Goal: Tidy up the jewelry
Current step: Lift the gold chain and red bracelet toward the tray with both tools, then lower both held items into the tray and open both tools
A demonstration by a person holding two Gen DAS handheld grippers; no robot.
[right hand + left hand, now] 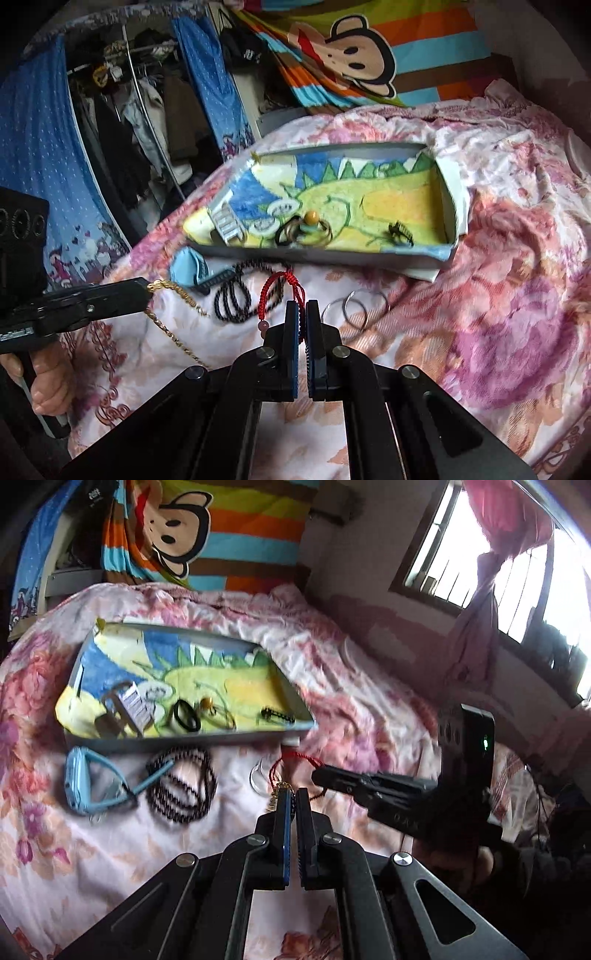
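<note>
Just below the shallow cartoon-lined tray point(456, 206) on the bed, the right gripper point(302, 308) is clamped on a red braided cord bracelet point(280, 282) and the left gripper point(292, 794) pinches a gold chain point(173, 325) — lift both clear, level, then release inside the tray

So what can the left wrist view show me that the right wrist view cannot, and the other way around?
Only the left wrist view shows the window with its pink curtain, and the whole blue watch.

Only the right wrist view shows the open wardrobe, the length of the gold chain held by the left gripper, and the metal rings clearly.

Both show the tray, the black bead necklace, the floral bedspread, and the red cord pinched in the right gripper.
</note>
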